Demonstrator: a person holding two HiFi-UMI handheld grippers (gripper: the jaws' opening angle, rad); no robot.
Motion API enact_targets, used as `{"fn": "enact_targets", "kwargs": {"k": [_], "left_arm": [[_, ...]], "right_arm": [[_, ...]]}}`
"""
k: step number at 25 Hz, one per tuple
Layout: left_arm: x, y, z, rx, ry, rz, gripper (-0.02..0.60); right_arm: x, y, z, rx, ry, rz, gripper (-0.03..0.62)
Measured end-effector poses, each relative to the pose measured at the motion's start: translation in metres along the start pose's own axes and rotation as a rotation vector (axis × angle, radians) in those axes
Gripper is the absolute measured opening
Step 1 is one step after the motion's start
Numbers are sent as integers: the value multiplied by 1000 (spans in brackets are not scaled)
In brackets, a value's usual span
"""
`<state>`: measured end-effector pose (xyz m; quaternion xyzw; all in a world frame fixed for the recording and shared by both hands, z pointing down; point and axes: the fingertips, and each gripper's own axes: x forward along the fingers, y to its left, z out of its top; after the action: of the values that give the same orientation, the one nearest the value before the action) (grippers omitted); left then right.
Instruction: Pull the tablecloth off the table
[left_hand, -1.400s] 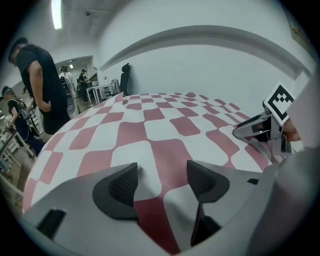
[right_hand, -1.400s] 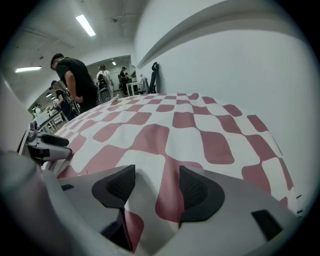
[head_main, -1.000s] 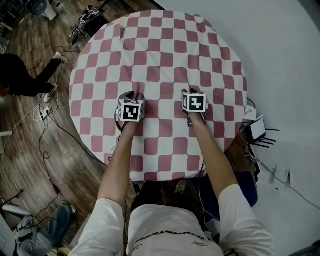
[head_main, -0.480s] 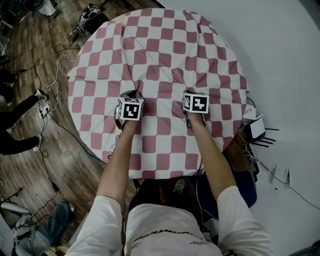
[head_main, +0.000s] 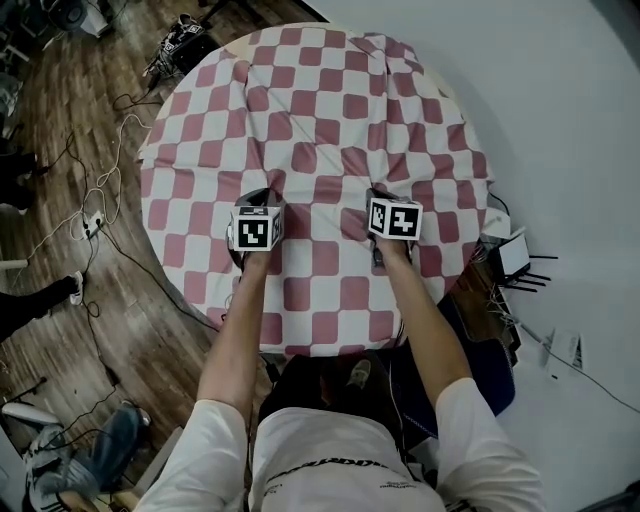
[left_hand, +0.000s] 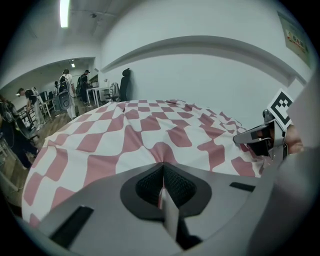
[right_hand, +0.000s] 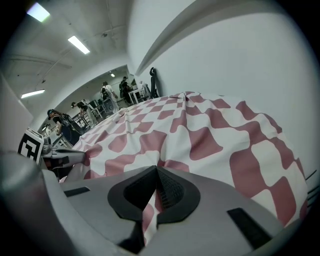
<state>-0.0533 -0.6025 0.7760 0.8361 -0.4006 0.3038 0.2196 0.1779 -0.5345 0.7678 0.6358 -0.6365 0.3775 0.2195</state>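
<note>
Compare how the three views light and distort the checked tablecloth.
Head view: the tablecloth is evenly lit and sharp, its squares only slightly bowed. Left gripper view: strong fisheye, black corners, squares stretched into diamonds, a ceiling light blown out. Right gripper view: the same fisheye curving, with the wall and its ledge bent into an arc.

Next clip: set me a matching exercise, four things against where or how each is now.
1 left claw
2 red-and-white checked tablecloth
3 white box with black antennas
4 brown wooden plank floor

A right of the cloth, head view
B shut on a pinched fold of cloth
C left of the cloth, head view
D spread wide, wrinkled, edges hanging

Pairs: 1-B, 2-D, 3-A, 4-C
</note>
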Motion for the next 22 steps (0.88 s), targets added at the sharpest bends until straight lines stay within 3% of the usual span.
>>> {"fn": "enact_targets", "kwargs": {"k": [16,22], "left_arm": [[-90,-53,-9,48,-108,25,14],[-132,-85,-20,61,-138,46,14]], "right_arm": [[-85,7,-29,-7,-76,112,32],[-130,1,-49,-14,-98,89,32]]}}
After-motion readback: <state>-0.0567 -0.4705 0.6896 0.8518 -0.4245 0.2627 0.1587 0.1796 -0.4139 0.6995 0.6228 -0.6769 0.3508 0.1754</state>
